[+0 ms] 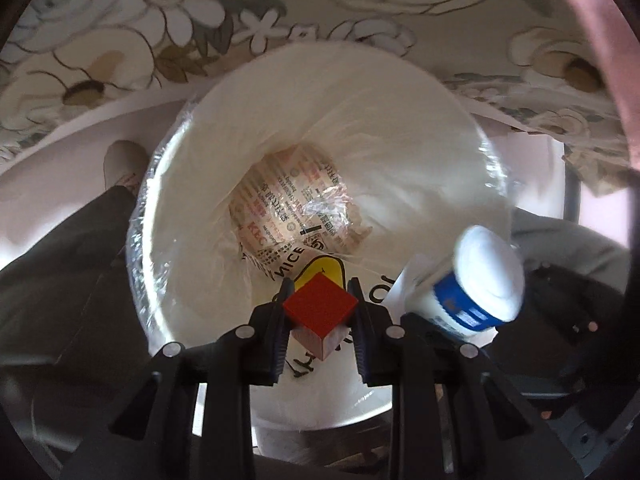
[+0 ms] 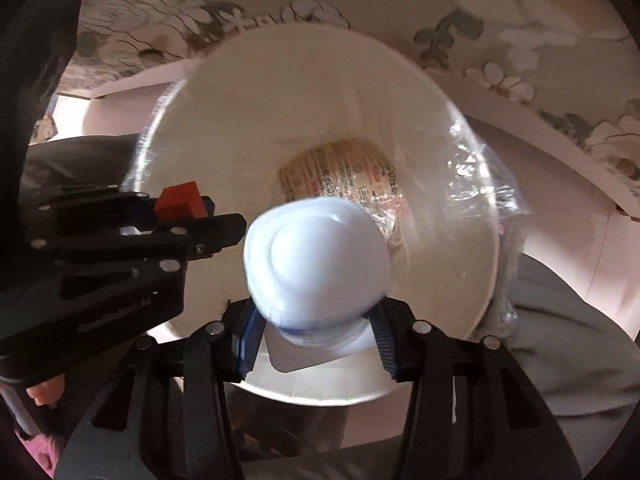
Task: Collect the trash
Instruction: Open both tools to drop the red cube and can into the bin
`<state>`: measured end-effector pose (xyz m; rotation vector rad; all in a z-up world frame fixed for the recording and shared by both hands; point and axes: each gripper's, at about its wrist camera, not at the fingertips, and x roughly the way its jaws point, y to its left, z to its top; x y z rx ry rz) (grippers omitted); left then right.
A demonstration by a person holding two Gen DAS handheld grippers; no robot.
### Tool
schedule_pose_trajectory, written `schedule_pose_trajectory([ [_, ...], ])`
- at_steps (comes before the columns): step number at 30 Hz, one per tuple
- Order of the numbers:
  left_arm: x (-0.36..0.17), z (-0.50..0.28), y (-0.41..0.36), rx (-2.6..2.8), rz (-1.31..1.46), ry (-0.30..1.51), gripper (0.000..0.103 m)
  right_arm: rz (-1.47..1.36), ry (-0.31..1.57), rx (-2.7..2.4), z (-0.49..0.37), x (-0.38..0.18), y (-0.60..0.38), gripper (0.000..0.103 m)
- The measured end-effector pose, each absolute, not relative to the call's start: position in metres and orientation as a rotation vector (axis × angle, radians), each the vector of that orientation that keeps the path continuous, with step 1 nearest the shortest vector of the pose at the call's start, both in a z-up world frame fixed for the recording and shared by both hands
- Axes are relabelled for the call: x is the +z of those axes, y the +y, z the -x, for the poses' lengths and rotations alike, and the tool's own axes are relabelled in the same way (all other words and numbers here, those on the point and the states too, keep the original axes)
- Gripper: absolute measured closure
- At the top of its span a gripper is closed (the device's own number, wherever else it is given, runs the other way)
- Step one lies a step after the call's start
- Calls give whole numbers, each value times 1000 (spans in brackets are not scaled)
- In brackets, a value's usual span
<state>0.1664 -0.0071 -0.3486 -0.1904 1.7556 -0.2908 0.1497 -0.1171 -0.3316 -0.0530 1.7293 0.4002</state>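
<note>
Below both grippers stands a round white bin lined with clear plastic; printed wrappers lie at its bottom. My left gripper is shut on a red cube and hangs over the bin's near rim. My right gripper is shut on a white cup with a blue label, its pads pressed on the cup's sides, above the bin's opening. The cup shows at the right of the left wrist view. In the right wrist view the left gripper with the cube is at the left.
The bin stands on a pale floor beside a flower-patterned cloth that hangs along the top. A person's grey trouser legs and a foot in a sock flank the bin. A grey trouser leg is at the right.
</note>
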Motion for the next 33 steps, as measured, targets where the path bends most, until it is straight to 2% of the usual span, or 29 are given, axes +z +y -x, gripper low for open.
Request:
schedule_pose_trajectory([
  [9, -372, -173, -12, -249, 145, 1781, 73, 94, 1730, 359, -155, -360, -115, 54],
  [10, -373, -173, -13, -243, 137, 1785, 72, 105, 1733, 350, -156, -362, -114, 54],
  [12, -374, -174, -17, -236, 134, 1798, 60, 111, 1738, 347, -155, -364, -114, 54],
  [13, -375, -174, -19, -235, 132, 1798, 58, 118, 1741, 342, -155, -366, -114, 53],
  [29, -368, -167, -19, -245, 87, 1776, 57, 79, 1741, 320, -148, -358, -125, 53],
  [33, -361, -161, -19, -256, 83, 1778, 50, 69, 1746, 335, -145, -355, -124, 51],
])
